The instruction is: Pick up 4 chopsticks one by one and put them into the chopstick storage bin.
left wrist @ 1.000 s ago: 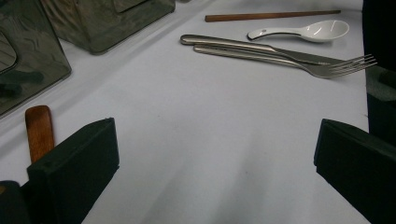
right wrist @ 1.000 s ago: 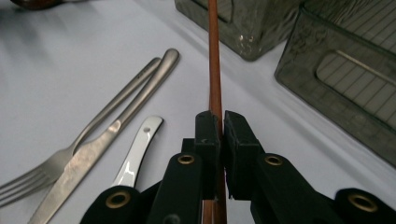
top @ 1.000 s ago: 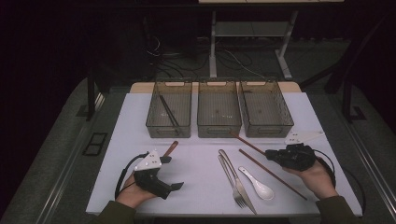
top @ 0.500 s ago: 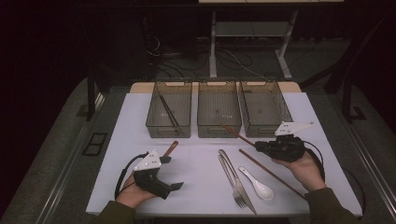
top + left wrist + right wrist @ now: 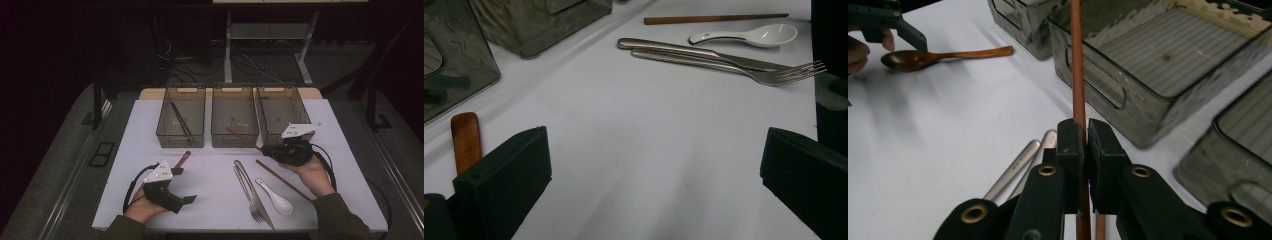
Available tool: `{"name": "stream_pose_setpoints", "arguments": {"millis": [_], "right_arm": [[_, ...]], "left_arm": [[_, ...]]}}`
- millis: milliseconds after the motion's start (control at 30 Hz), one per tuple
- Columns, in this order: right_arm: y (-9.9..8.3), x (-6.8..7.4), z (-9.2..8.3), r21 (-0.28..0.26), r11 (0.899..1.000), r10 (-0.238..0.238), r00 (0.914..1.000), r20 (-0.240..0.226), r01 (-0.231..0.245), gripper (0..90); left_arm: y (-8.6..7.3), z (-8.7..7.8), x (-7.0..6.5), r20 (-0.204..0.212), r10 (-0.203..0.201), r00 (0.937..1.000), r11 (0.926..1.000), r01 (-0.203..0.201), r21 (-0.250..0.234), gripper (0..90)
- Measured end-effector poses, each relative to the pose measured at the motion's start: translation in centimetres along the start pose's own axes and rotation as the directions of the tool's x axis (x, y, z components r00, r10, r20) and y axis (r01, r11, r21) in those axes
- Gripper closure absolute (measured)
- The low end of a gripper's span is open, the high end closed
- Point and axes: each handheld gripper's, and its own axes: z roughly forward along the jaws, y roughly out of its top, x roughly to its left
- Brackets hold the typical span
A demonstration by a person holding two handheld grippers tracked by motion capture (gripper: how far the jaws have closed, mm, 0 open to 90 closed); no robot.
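Right gripper (image 5: 265, 148) sits in the person's right hand just in front of the middle and right bins, its jaws clamped narrow on a brown chopstick (image 5: 1077, 75). In the high view that chopstick (image 5: 241, 137) slants up and left from the jaws, with its far end reaching toward the front wall of the middle bin (image 5: 235, 139).

Left gripper (image 5: 192, 199) rests low on the white table (image 5: 210, 175) near the front edge, jaws standing wide with bare tabletop between them.

Three smoky clear bins stand in a row at the back; the left bin (image 5: 181, 137) holds dark sticks.

A fork (image 5: 249, 192) and a knife (image 5: 259, 197) lie side by side, touching, between the two hands. A second chopstick (image 5: 282, 179) lies on the table under the right hand, just beside a white spoon (image 5: 276, 198). A wooden spoon (image 5: 182, 159) lies just beyond the left gripper.
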Motion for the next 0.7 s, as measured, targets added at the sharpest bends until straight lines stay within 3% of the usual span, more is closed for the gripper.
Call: {"name": "stream_pose_setpoints", "arguments": {"millis": [400,700], "right_arm": [[2.2,1.0,2.5,0.008,1.0,0.001,1.0,0.007,-0.001,84.7],[4.3,1.1,3.7,0.021,1.0,0.012,0.9993,0.034,-0.013,84.7]], "left_arm": [[0.0,0.0,-0.2,-0.001,-0.005,1.0,0.9999,0.005,-0.011,0.0],[0.0,-0.1,-0.1,-0.004,-0.007,1.0,0.9999,0.007,-0.008,0.0]]}}
